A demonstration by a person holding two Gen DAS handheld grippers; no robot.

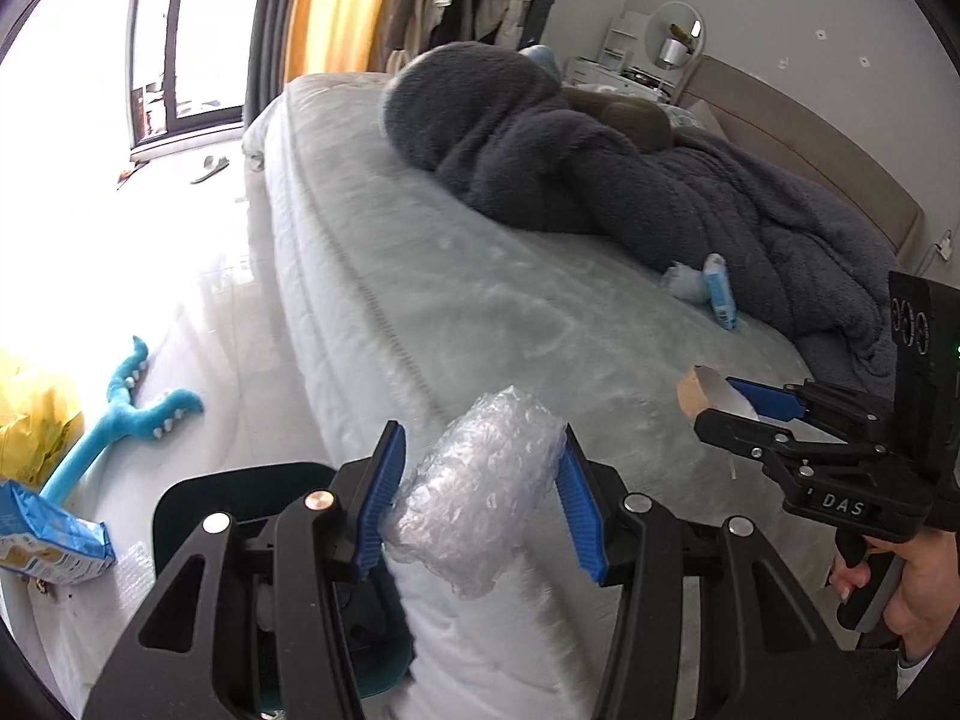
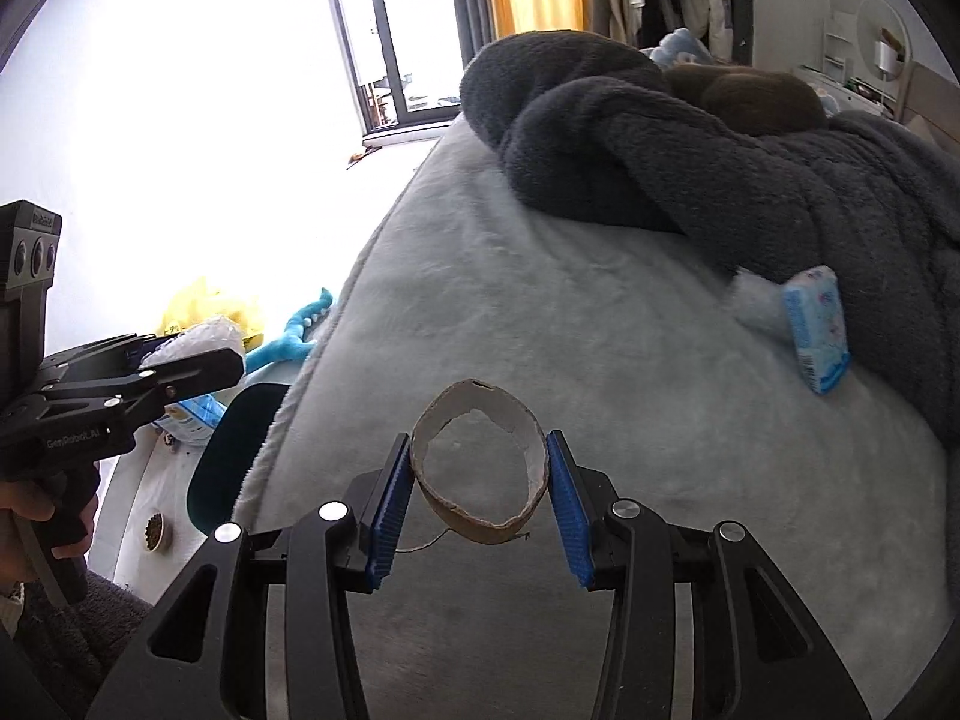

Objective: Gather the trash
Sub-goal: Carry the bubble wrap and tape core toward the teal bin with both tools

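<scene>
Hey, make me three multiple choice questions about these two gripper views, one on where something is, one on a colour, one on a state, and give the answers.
1. Where does the blue tissue pack lie?
A. on the floor
B. on the bed beside the dark blanket
C. in a gripper

2. What colour is the plush toy on the floor?
A. red
B. turquoise
C. black

3. What is the right gripper doing?
A. hanging open and bare
B. gripping the blanket
C. shut on the cardboard tube

Answers: B, the pack rests on the mattress at the blanket's edge; B, the toy is turquoise with white spikes; C, both blue pads press the tube's sides, while the left gripper clamps the bubble wrap.
</scene>
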